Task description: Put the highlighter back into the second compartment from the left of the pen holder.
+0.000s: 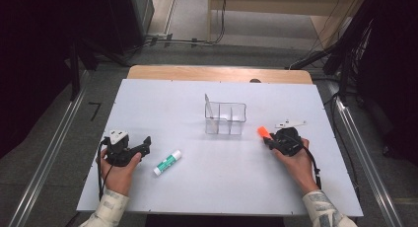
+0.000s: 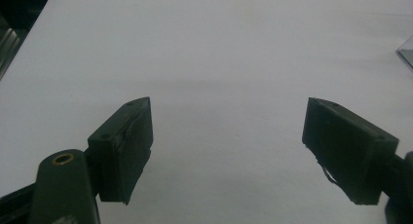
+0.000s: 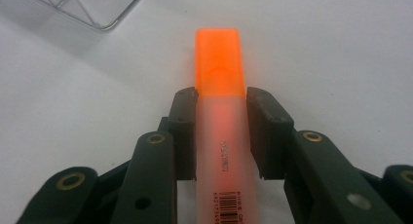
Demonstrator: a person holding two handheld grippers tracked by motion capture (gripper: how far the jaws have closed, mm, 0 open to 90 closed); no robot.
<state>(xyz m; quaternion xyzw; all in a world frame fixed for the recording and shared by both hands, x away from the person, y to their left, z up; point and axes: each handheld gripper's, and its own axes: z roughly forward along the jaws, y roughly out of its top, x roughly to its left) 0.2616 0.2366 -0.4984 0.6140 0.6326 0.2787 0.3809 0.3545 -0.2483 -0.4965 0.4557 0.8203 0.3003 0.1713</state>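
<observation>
Right gripper (image 3: 220,131) grasps an orange highlighter (image 3: 221,107), jaws pressed on both sides of its frosted barrel just below the cap; the pen lies flat on the white table (image 1: 222,172), near the clear divided organizer (image 1: 225,119). Step in hand looks like the pick-up. Next move likely calls for a straight lift, then tipping the pen upright over a compartment. Highlighter: bright orange cap, translucent body, barcode near the tail. Left gripper (image 2: 226,146) rests with jaws spread wide, nothing between them, beside a green-labelled glue stick (image 1: 167,162).
</observation>
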